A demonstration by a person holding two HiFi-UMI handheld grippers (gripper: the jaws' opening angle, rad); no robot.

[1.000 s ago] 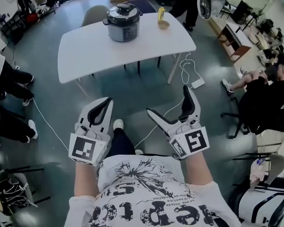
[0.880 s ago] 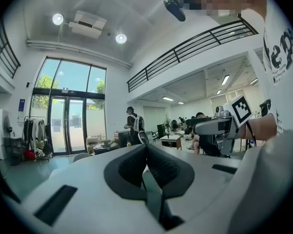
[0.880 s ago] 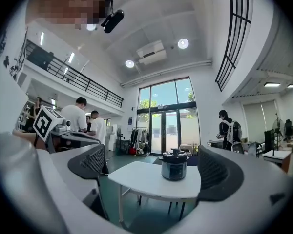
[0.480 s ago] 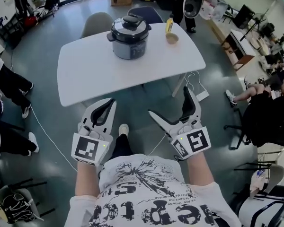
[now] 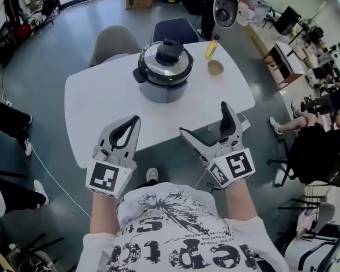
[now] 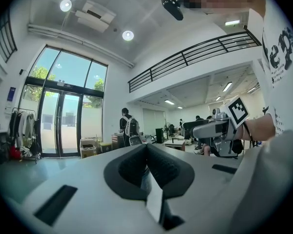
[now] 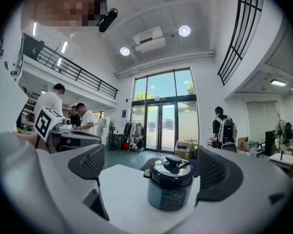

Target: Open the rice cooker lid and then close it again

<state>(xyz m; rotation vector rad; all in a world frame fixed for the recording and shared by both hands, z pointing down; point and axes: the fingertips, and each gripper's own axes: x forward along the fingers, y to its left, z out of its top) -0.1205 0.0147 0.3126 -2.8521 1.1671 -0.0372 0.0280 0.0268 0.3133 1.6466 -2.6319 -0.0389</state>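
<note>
The rice cooker stands on the white worktop with its lid down, well apart from both claws. The left claw is pressed together on nothing; the right claw gapes wide, empty. The cooker looks heavy and steady, its lid stiff and smooth, so the black knob on top seems the surest hold.

The person has walked up to the white table. A second ago it stood well ahead across open floor, and now its near edge lies under the tips of the left gripper and the right gripper. The rice cooker has come much nearer in the head view, and now sits ahead, between the two grippers.
</note>
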